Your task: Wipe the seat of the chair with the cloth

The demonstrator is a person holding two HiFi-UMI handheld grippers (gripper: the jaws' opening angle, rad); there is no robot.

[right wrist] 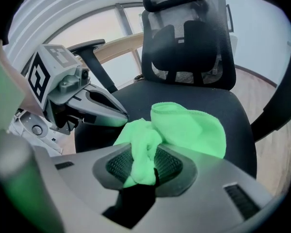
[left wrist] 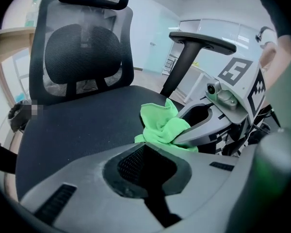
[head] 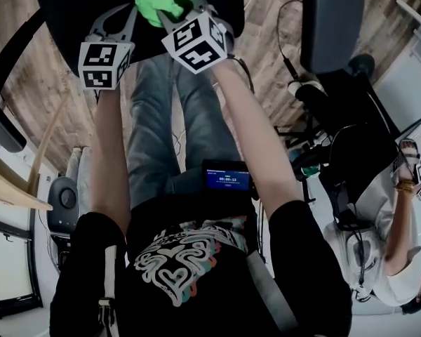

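**Green cloth pinched at one corner, low over the seat**

Green and soft, the cloth [right wrist: 186, 127] is bunched into my right gripper [right wrist: 143, 168], whose jaws are closed on a twisted corner of it. The rest spills forward in a loose fold over the chair seat [left wrist: 77, 125], toward the seat's front edge and a little to its right side. I cannot tell for certain whether the fold is pressing on the fabric or just brushing it.

My left gripper [head: 119, 21] sits just beside the cloth on its left, jaws drawn together on nothing.

I judge the cloth to be very light and limp, with no stiffness of its own. Held by a corner, it would probably trail and fold under instead of spreading flat. A hold nearer the middle of the bundle, or the wad pressed down under the jaw tips, should put more of it on the seat. The seat covering looks like a dark woven textile, slightly grippy, so I expect the cloth to drag and bunch rather than slide. The pinch needs to be firm, though nothing here is fragile.
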